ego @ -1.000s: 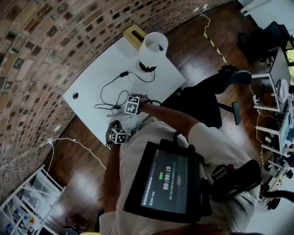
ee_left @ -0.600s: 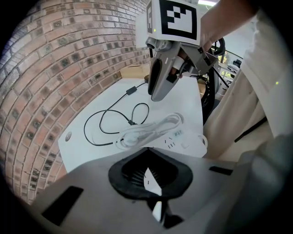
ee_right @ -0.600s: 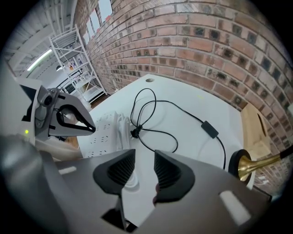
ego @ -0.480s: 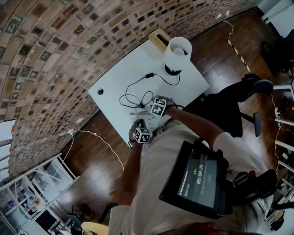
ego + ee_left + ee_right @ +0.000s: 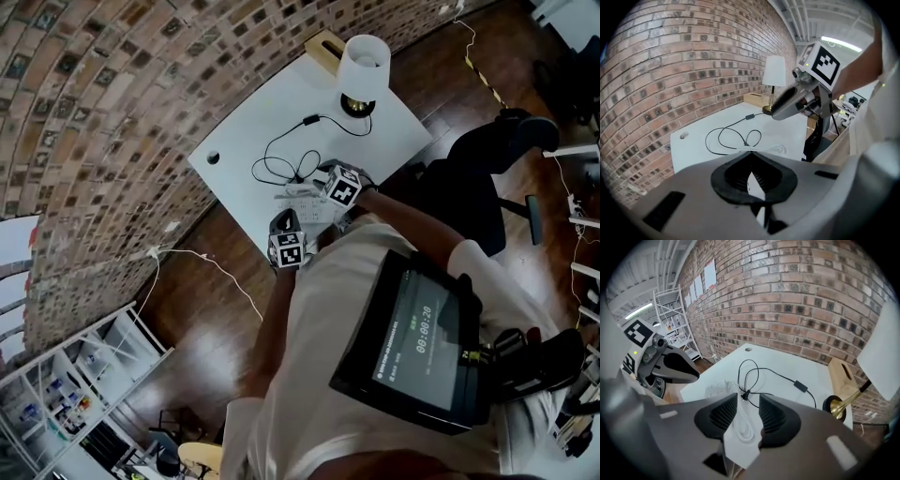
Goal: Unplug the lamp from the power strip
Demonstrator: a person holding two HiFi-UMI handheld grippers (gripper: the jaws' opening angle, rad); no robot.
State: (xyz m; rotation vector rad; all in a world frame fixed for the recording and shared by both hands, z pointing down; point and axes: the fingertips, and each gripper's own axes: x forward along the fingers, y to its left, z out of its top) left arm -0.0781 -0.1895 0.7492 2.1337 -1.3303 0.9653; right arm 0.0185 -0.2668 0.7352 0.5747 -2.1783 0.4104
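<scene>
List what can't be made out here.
White plastic power strip: sockets too small in the head view; hidden behind the left gripper in its own view.
Thin black lamp cord's end: plug shape too small in every view.
White cylindrical lampshade: cut off by the right gripper view's edge.

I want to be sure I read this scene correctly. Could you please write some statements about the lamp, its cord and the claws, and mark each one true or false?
1. The lamp stands upright on the table's far corner, near the brick wall. True.
2. The lamp's shade is black. False: the shade is white.
3. The black cord lies in loose loops on the table. True.
4. The right claw is shut on the black cord. False: the right claw is open. Its jaws have just been opening, and nothing is gripped between them.
5. The table top is dark wood. False: it is white. The floor is dark wood.
</scene>
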